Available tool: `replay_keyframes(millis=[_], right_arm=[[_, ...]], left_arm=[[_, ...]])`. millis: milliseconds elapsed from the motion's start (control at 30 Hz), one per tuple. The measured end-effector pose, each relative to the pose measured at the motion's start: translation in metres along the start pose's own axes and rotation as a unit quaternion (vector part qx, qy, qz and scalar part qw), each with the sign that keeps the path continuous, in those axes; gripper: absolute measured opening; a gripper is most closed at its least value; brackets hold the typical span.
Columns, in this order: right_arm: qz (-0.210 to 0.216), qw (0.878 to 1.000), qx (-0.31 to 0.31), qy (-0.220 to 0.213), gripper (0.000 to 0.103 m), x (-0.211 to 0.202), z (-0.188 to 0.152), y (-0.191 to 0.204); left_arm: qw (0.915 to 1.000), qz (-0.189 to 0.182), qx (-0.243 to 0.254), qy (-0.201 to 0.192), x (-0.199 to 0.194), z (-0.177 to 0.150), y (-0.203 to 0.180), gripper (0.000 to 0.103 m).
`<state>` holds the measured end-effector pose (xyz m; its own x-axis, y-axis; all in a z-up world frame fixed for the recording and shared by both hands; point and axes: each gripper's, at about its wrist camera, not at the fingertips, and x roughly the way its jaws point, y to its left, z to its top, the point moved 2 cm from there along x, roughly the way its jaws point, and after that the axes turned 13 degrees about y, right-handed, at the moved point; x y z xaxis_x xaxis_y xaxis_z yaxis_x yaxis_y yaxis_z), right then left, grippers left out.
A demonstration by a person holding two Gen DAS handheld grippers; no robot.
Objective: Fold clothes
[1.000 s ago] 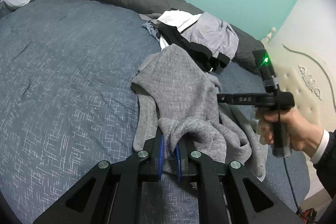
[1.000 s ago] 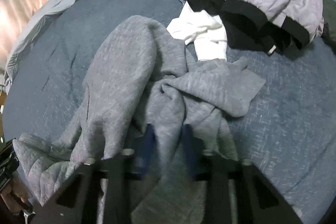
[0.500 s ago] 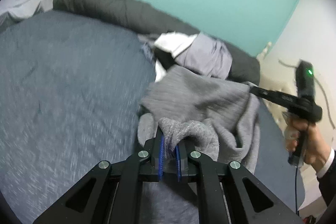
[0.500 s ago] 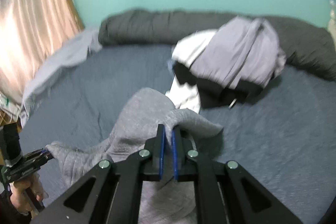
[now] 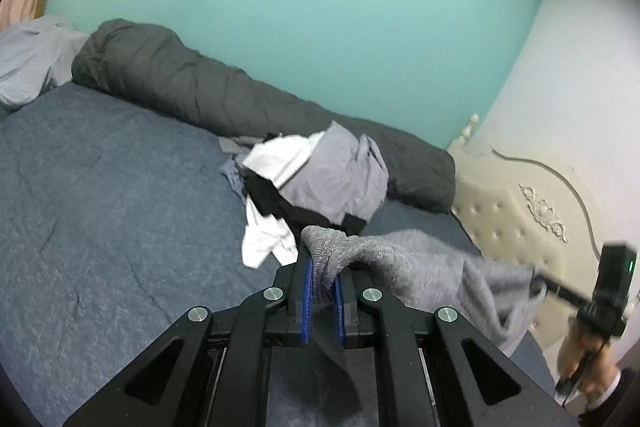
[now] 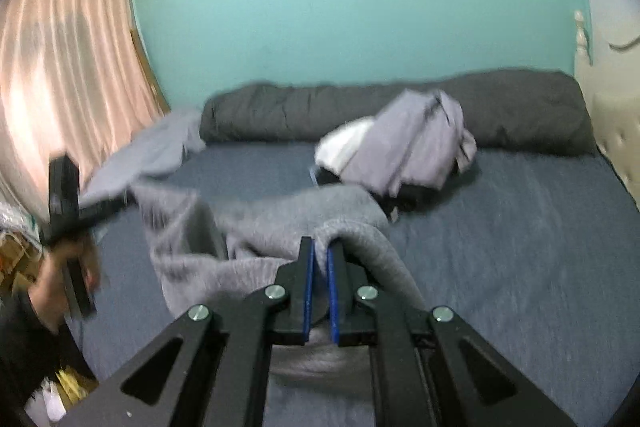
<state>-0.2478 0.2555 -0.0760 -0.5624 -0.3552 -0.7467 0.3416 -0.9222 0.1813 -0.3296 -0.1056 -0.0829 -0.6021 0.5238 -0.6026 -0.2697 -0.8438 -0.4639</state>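
I have the L gripper (image 5: 322, 273) clamped on one edge of the grey sweater (image 5: 424, 267). R gripper (image 6: 319, 257) is clamped on another edge. Sweater hangs stretched between both, above the bed (image 5: 100, 207), near the clothes pile (image 5: 320, 179).

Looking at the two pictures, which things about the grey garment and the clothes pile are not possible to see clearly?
- Grey garment: its lower part is hidden behind the left tool in the left wrist view, so its type is unclear.
- Same garment, right wrist view: its far end near the left hand is smeared by motion blur.
- Clothes pile: its pieces overlap, so their number is unclear.
- Right tool: the fabric between its pads hides the gap.
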Motion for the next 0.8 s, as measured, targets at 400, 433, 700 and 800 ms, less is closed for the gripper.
replay_keyframes(millis=[400, 433, 700, 800], right_arm=[[0.016, 0.986, -0.017, 0.164, 0.006, 0.100, -0.122, 0.001], [0.016, 0.984, -0.024, 0.176, 0.006, 0.105, -0.128, 0.004], [0.044, 0.968, -0.029, 0.244, 0.016, 0.124, -0.161, -0.008], [0.056, 0.970, -0.014, 0.235, 0.024, 0.110, -0.154, -0.026]], left_arm=[[0.9952, 0.024, 0.025, 0.091, 0.068, -0.078, -0.010, 0.009], [0.9947, 0.025, 0.026, 0.096, 0.071, -0.082, -0.010, 0.009], [0.9900, 0.032, 0.046, 0.129, 0.093, -0.115, 0.000, 0.009], [0.9895, 0.030, 0.045, 0.134, 0.096, -0.122, 0.005, 0.009]])
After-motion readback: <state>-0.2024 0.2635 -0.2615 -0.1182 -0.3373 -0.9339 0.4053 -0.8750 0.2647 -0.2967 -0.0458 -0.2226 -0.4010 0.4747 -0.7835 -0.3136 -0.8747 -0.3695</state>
